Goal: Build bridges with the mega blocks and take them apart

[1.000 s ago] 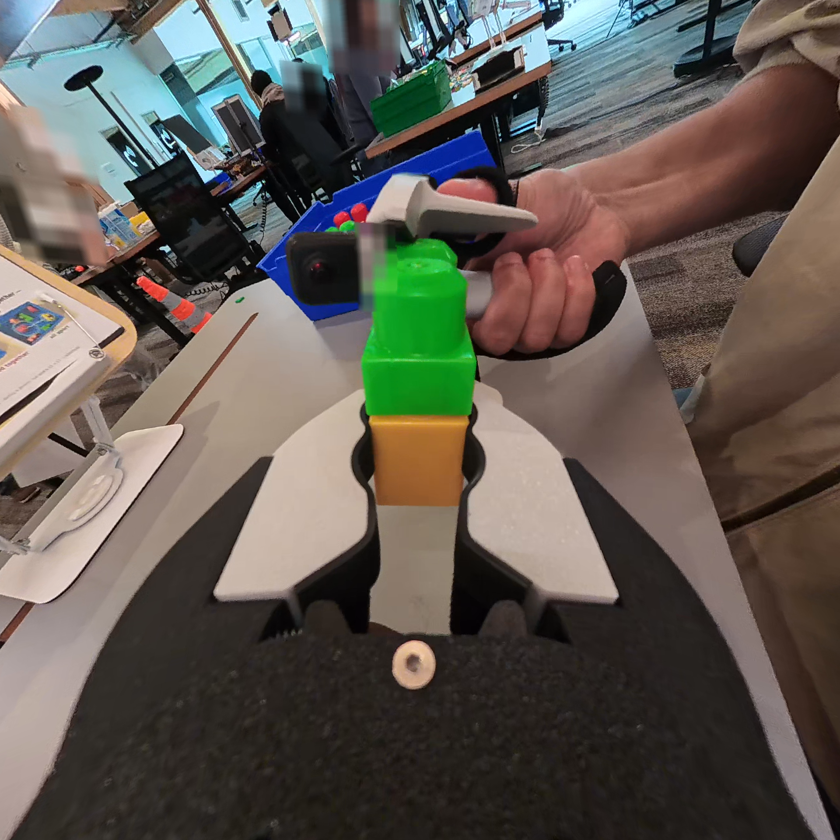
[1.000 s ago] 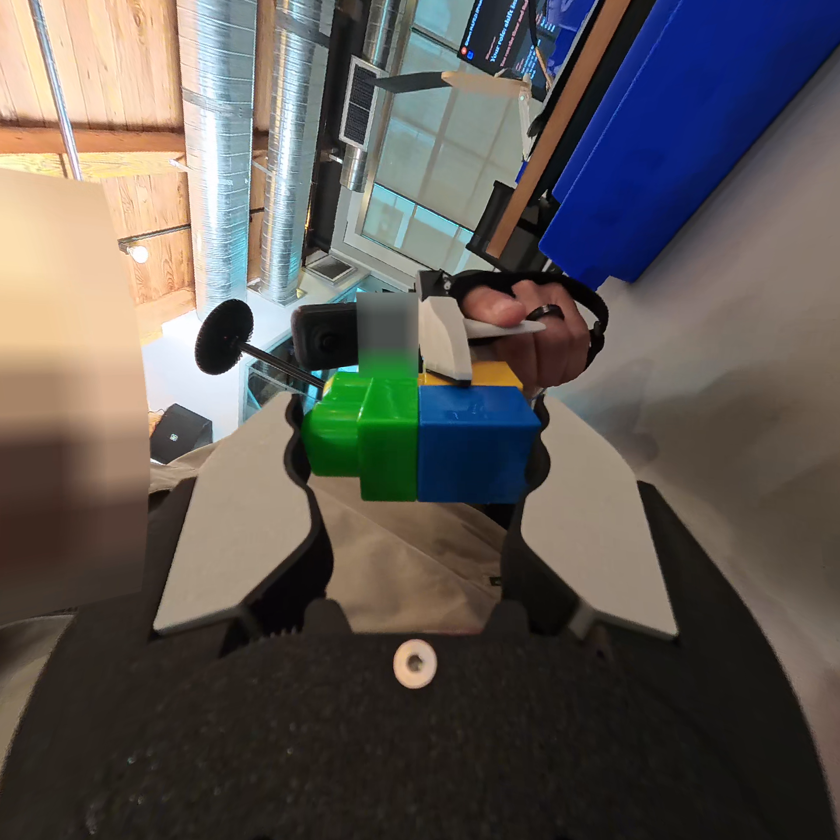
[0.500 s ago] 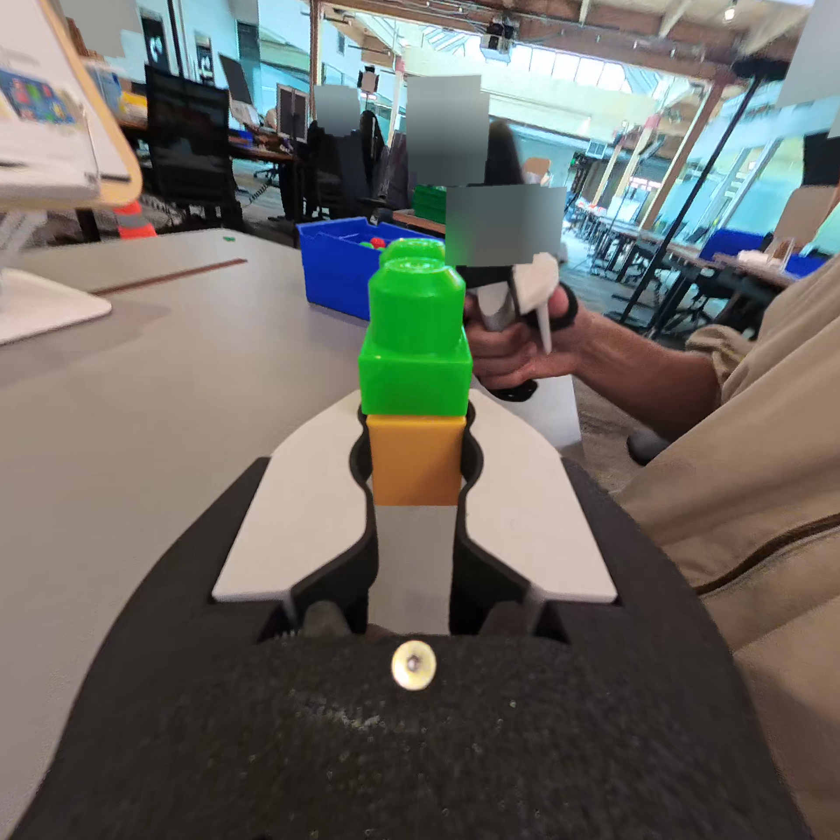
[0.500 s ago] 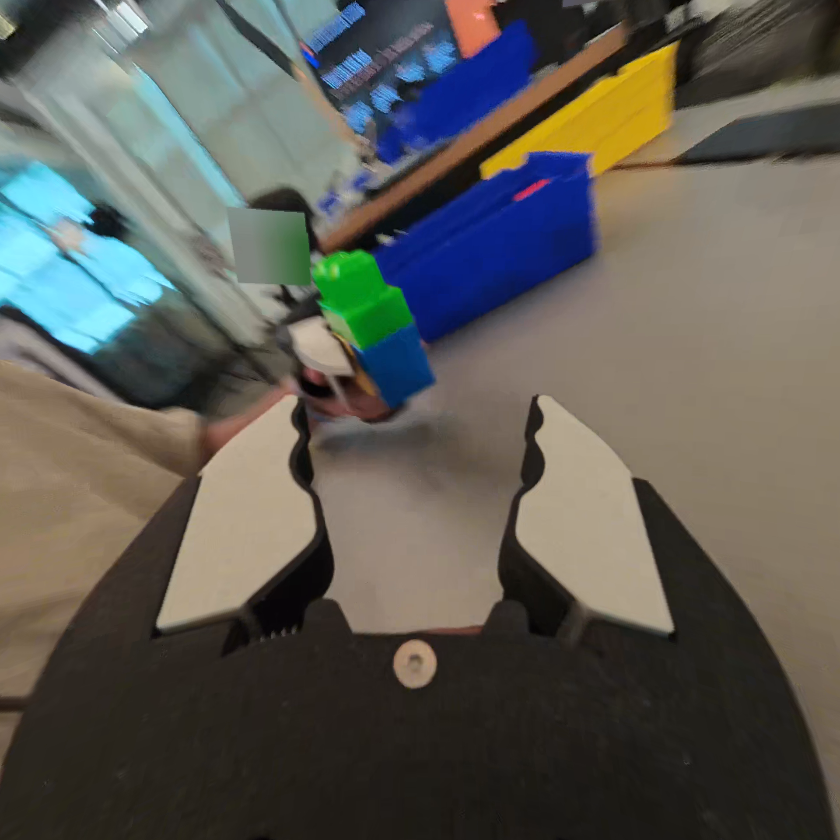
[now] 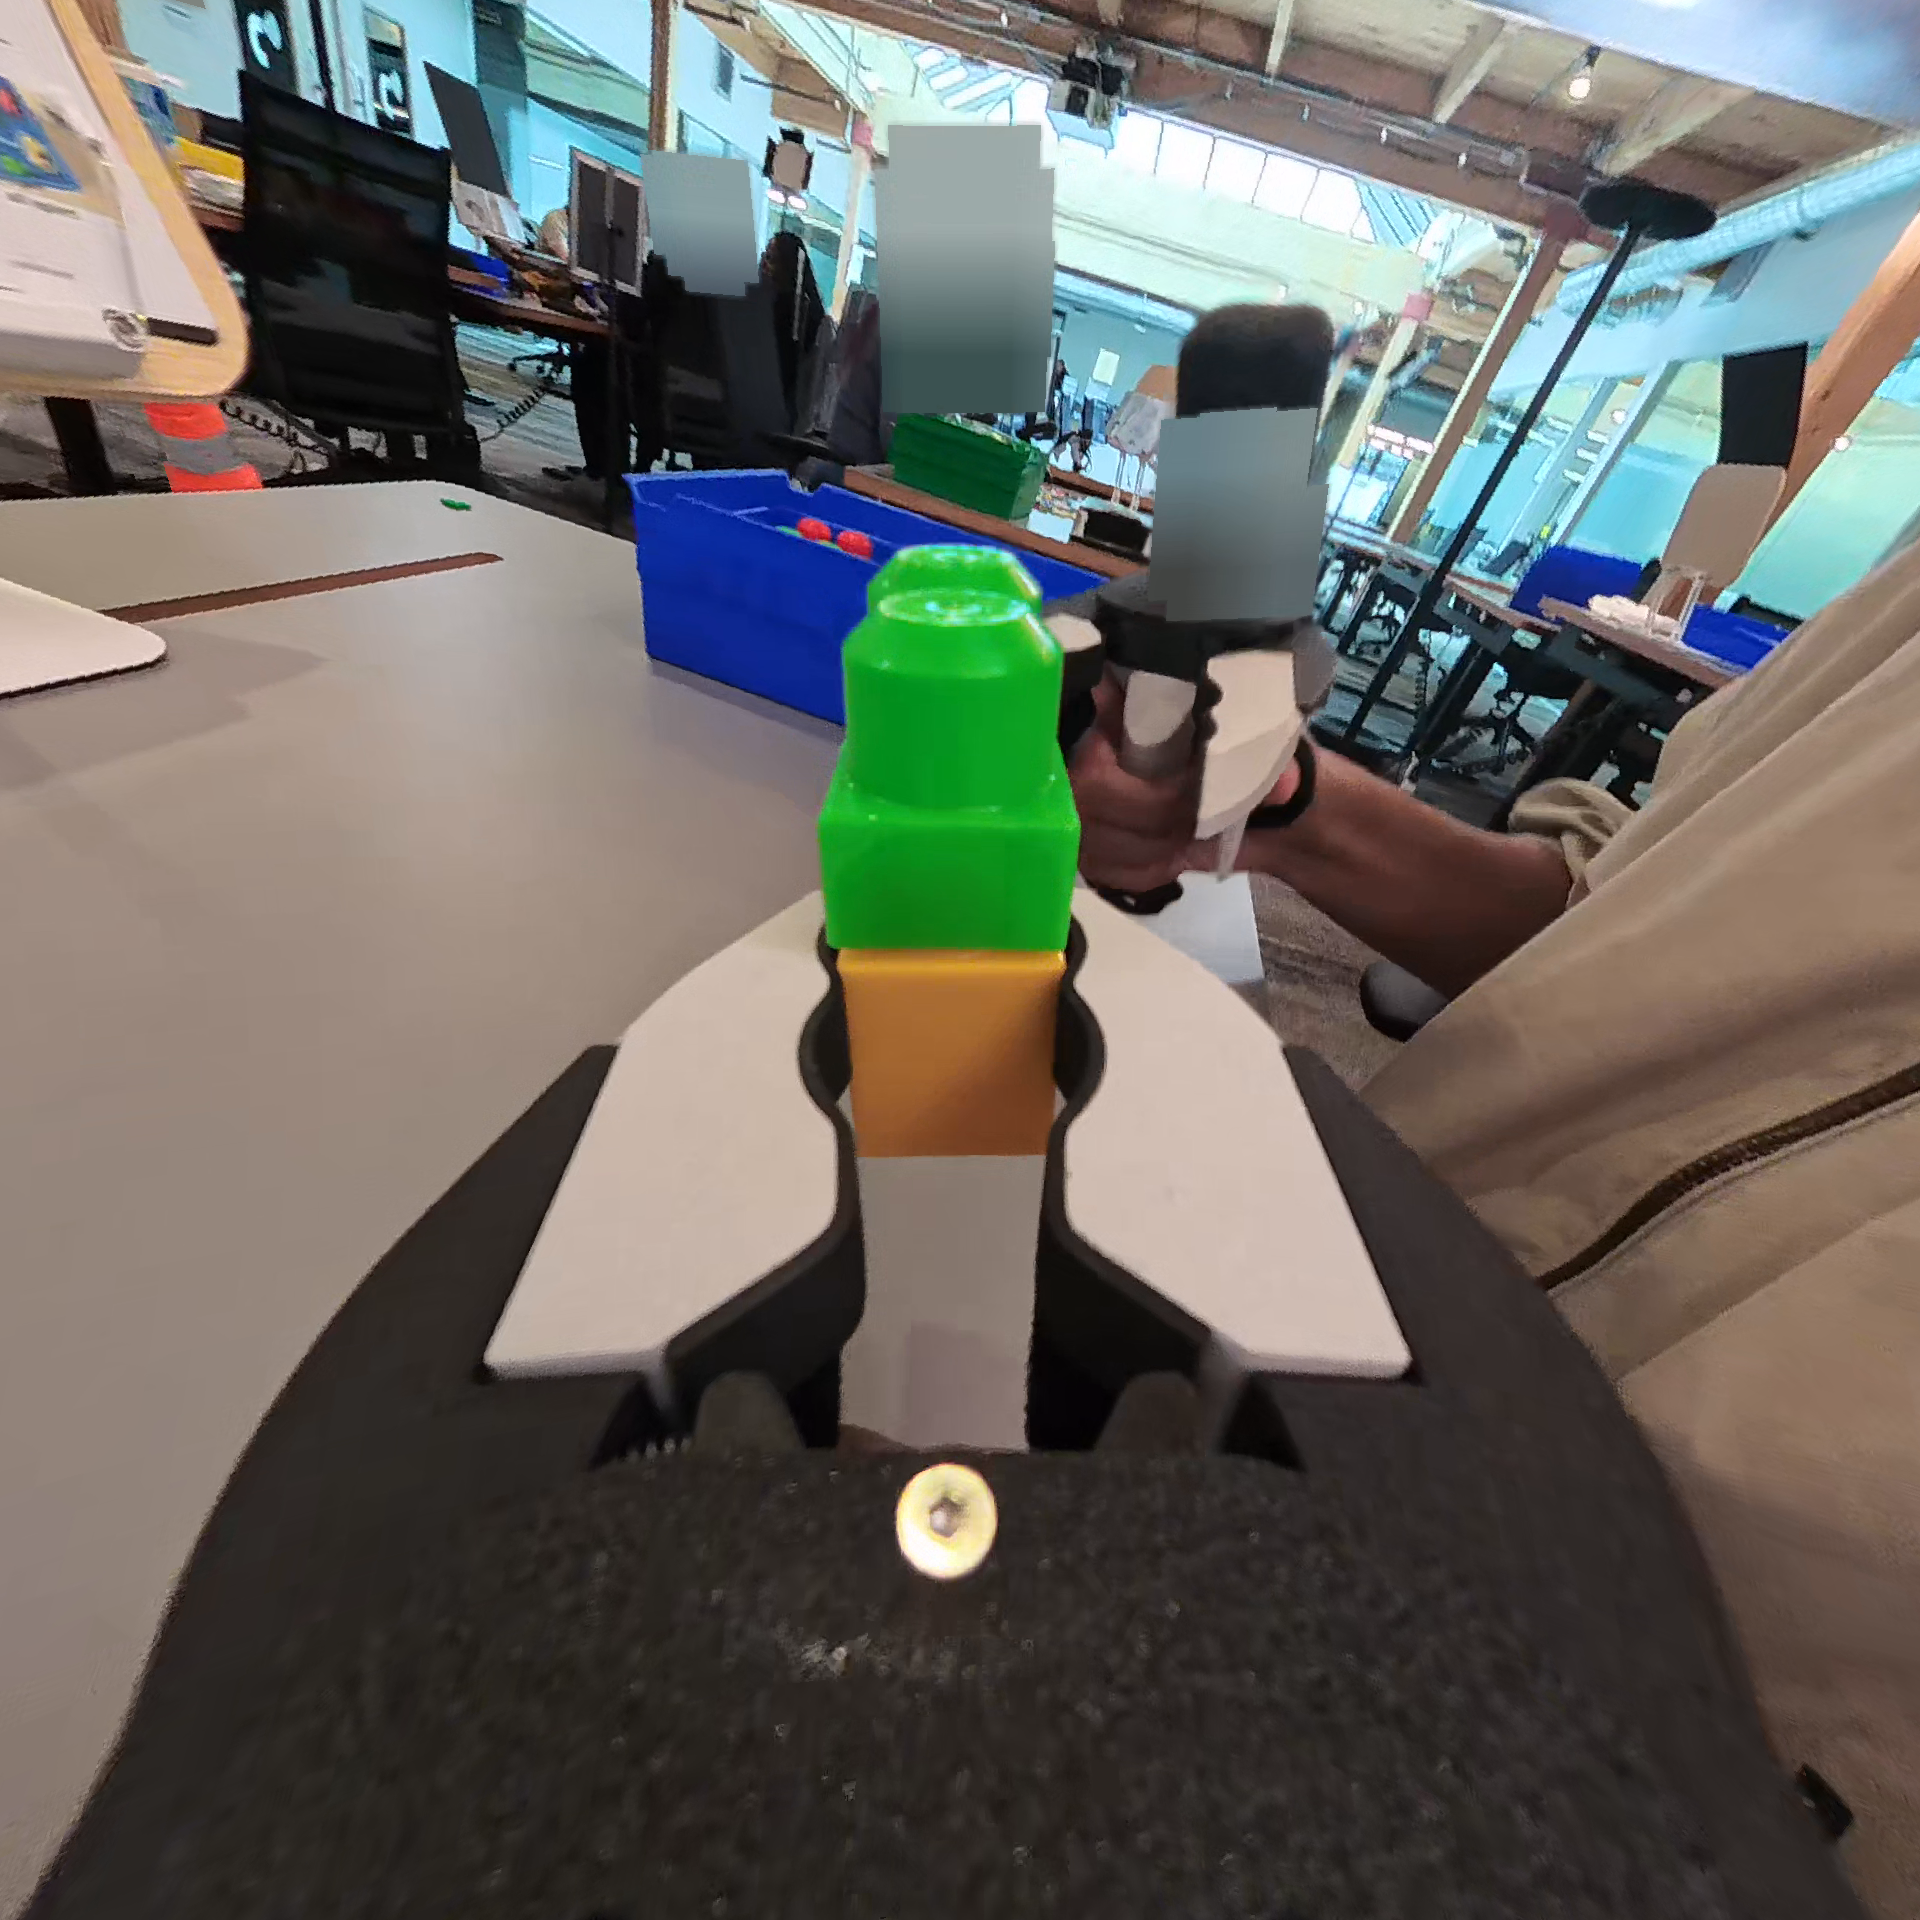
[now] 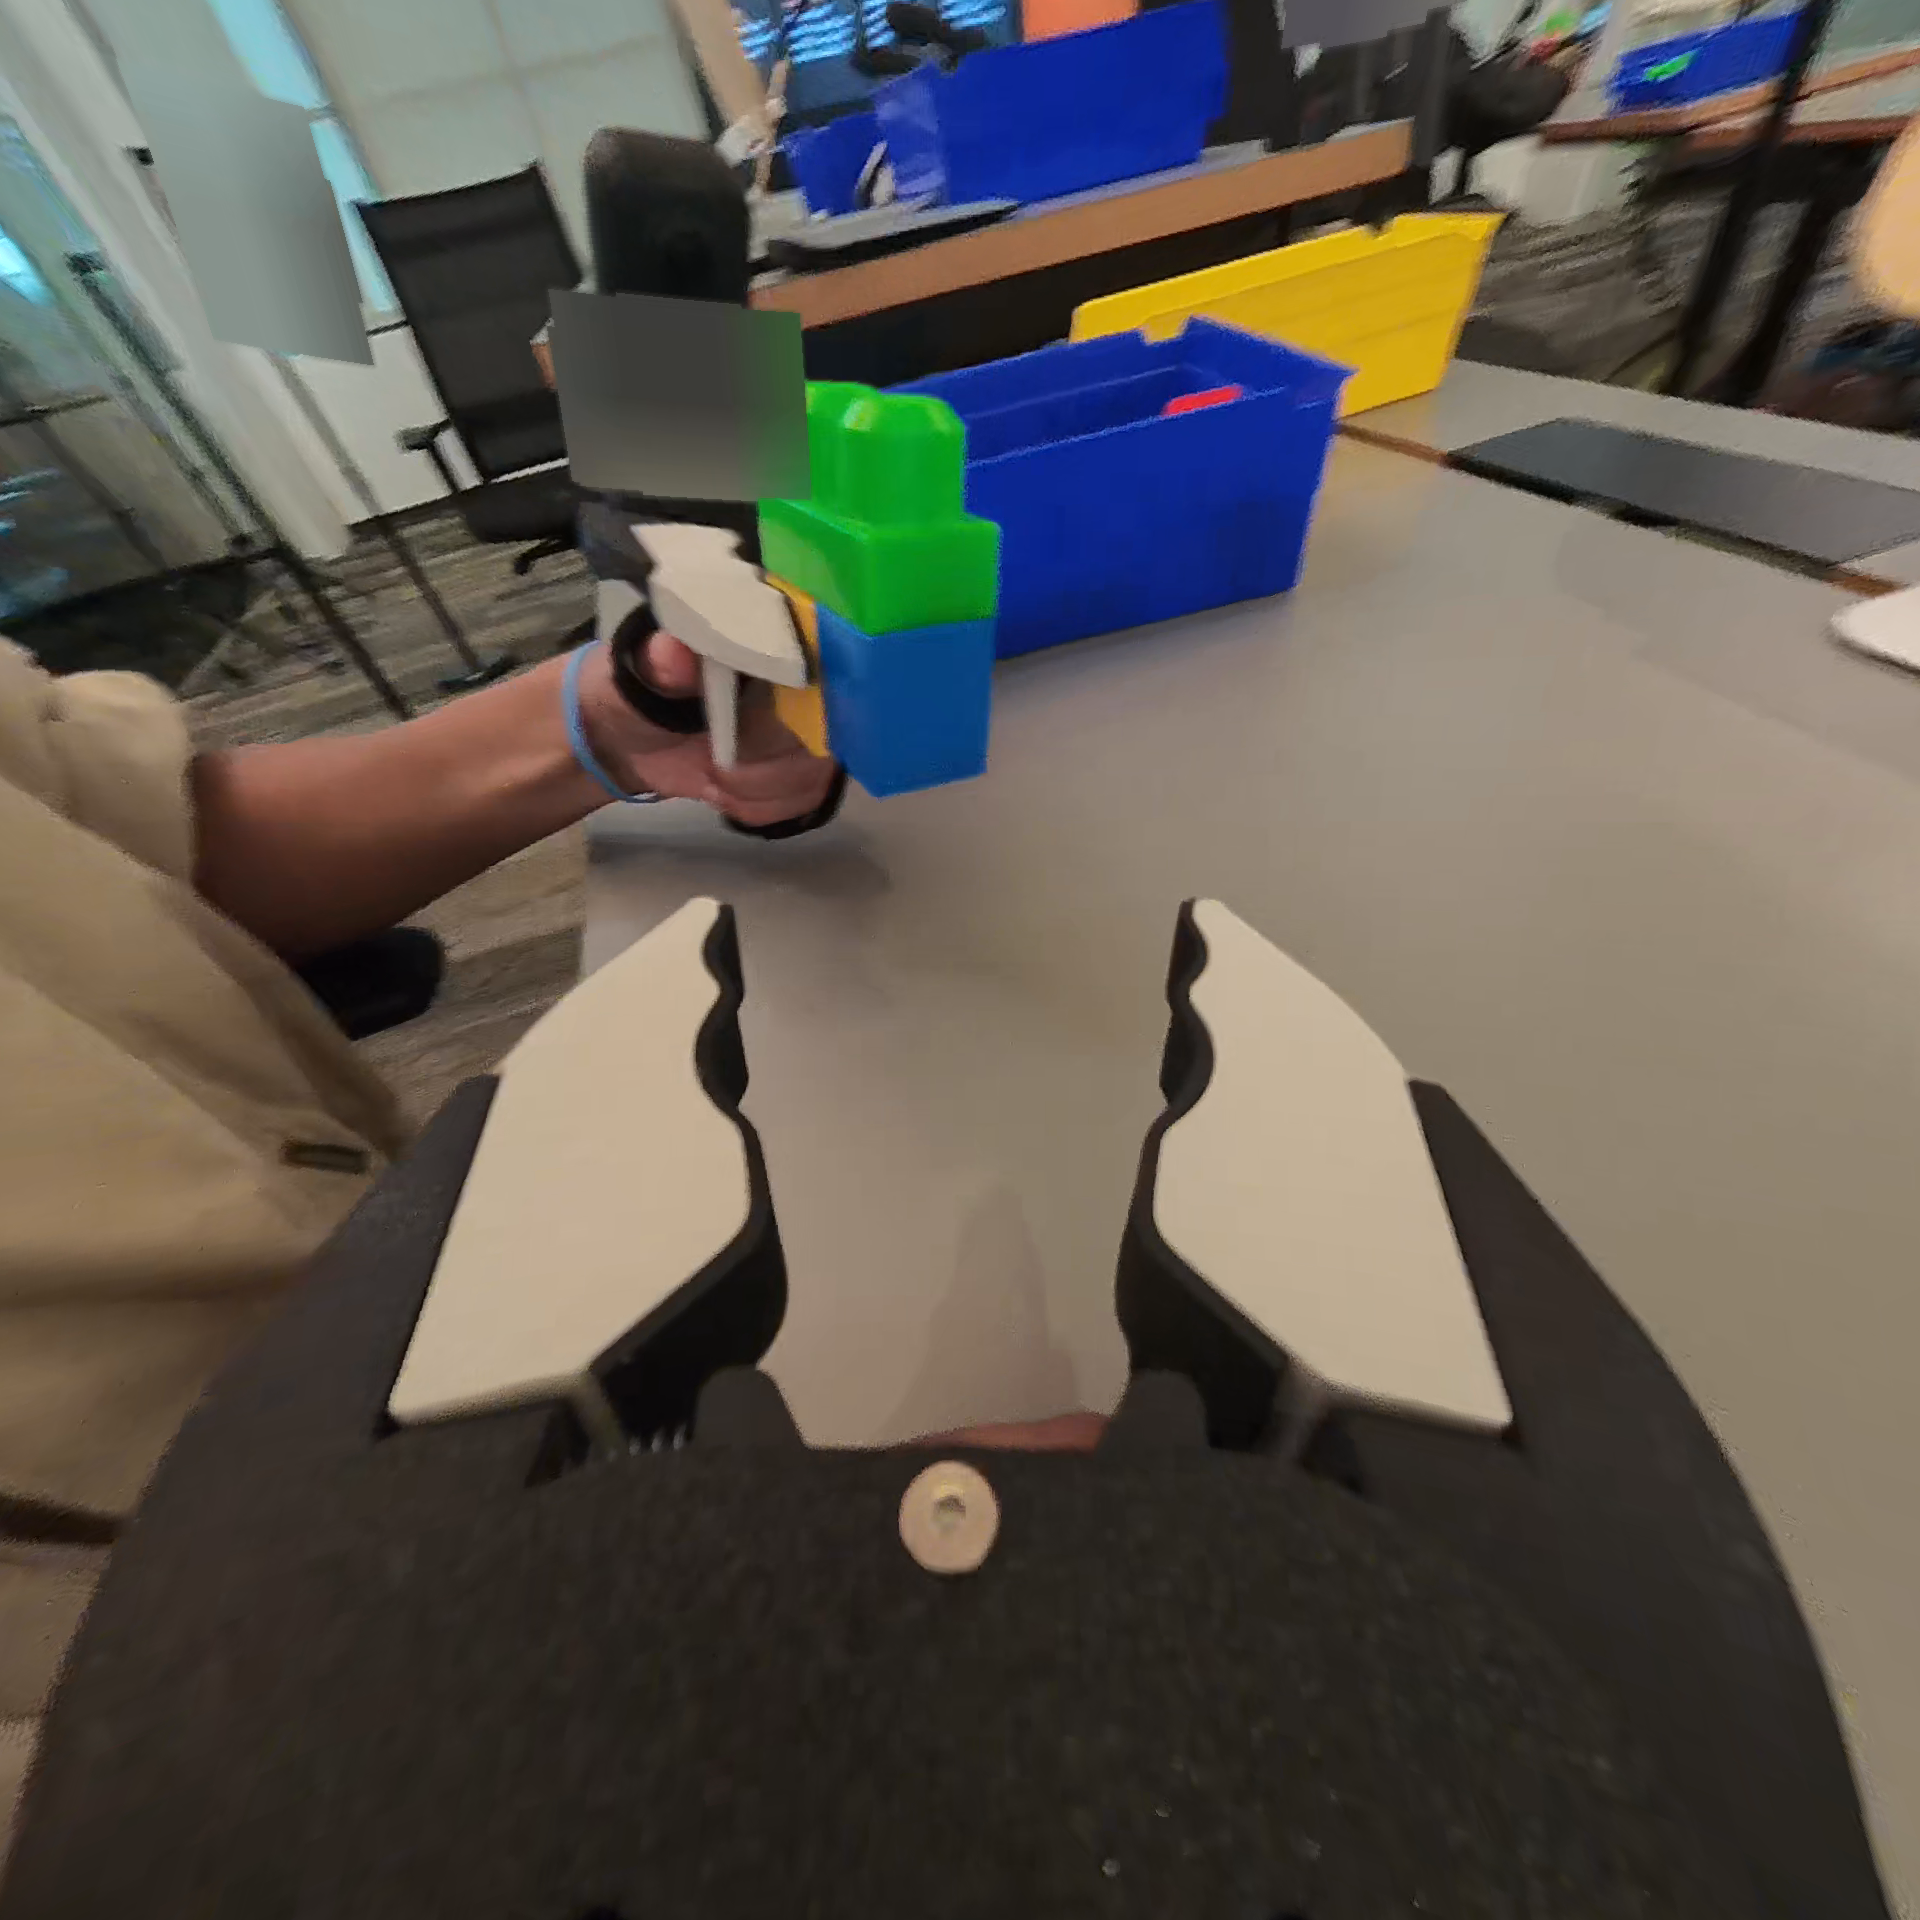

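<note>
Left gripper (image 5: 951,997) clamps the yellow block (image 5: 951,1055) beneath the green block (image 5: 945,800); right gripper (image 6: 956,935) gapes empty.

I am holding the left gripper (image 5: 951,997) level, its jaws clamping a load, my hand (image 6: 727,748) gripping its handle. I am keeping the right gripper (image 6: 956,966) spread wide, carrying nothing, pointing far.

Open-plan office: desks (image 5: 540,312), monitors (image 5: 343,301), office chair (image 6: 468,301).
</note>
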Motion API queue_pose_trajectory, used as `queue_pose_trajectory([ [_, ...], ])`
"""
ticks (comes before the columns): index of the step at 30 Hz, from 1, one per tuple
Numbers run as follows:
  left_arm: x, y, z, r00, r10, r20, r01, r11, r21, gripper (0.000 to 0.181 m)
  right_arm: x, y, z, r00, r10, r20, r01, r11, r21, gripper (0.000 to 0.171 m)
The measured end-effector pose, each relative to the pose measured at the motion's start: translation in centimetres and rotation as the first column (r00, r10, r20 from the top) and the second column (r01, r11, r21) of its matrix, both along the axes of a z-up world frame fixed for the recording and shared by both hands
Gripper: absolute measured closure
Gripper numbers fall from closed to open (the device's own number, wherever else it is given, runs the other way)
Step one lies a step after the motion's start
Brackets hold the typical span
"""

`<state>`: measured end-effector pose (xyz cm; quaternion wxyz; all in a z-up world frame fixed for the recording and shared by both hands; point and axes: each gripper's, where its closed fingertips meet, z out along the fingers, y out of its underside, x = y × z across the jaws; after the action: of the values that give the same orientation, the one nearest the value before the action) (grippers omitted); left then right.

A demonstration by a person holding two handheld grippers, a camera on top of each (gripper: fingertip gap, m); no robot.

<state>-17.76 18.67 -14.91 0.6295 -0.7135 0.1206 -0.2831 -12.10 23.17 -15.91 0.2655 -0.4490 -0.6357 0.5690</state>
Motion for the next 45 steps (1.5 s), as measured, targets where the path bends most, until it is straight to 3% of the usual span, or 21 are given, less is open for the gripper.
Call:
queue_pose_trajectory([
  [3,1.0,0.3,-0.7,0.995,-0.040,-0.087,0.036,0.999,-0.039,0.146,-0.6,-1.3,0.7,0.995,0.088,0.049,-0.093,0.990,0.104,0.104],
  [8,3.0,1.1,-2.4,0.950,-0.132,-0.282,0.099,0.987,-0.130,0.146,-1.8,-2.0,0.7,0.973,0.171,0.158,-0.218,0.905,0.366,0.107],
  [14,5.0,1.9,-3.7,0.872,-0.260,-0.415,0.180,0.958,-0.223,0.146,-1.5,-2.8,-1.3,0.928,0.248,0.279,-0.348,0.842,0.411,0.121],
  [15,5.2,2.1,-3.7,0.864,-0.272,-0.424,0.188,0.955,-0.230,0.146,-1.3,-2.8,-1.7,0.922,0.251,0.296,-0.361,0.835,0.416,0.135],
  [19,5.4,2.8,-3.5,0.863,-0.267,-0.429,0.186,0.957,-0.220,0.144,-1.1,-1.9,-1.7,0.935,0.222,0.277,-0.324,0.852,0.411,0.135],
  [21,5.1,2.7,-2.6,0.874,-0.256,-0.413,0.187,0.962,-0.199,0.130,-1.1,-1.2,-1.5,0.946,0.211,0.246,-0.290,0.891,0.349,0.135],
  [23,4.0,2.5,-1.4,0.894,-0.201,-0.401,0.148,0.976,-0.159,0.130,-0.9,-0.3,-0.7,0.958,0.208,0.197,-0.251,0.941,0.228,0.135],
  [27,2.5,1.4,1.0,0.945,-0.114,-0.307,0.101,0.993,-0.056,0.149,-0.4,1.1,1.9,0.980,0.190,0.061,-0.188,0.982,-0.036,0.135],
  [30,2.3,1.1,2.4,0.962,-0.041,-0.268,0.059,0.997,0.058,0.158,0.0,1.1,3.0,0.981,0.194,-0.007,-0.191,0.959,-0.212,0.135],
  [35,3.6,0.7,2.2,0.933,0.030,-0.357,0.018,0.992,0.128,0.144,0.2,0.7,3.9,0.984,0.175,-0.044,-0.173,0.850,-0.498,0.135],
  [38,4.0,0.8,2.0,0.905,0.075,-0.419,-0.008,0.987,0.159,0.152,0.5,-0.1,3.8,0.984,0.173,-0.045,-0.167,0.801,-0.575,0.135],
  [42,4.5,0.7,2.5,0.888,0.096,-0.449,0.008,0.974,0.225,0.181,0.9,-1.0,4.0,0.979,0.198,-0.052,-0.184,0.737,-0.650,0.135],
  [45,4.5,0.8,2.9,0.874,0.115,-0.472,0.009,0.967,0.254,0.181,0.9,-1.7,3.6,0.976,0.218,-0.025,-0.182,0.737,-0.651,0.135],
])
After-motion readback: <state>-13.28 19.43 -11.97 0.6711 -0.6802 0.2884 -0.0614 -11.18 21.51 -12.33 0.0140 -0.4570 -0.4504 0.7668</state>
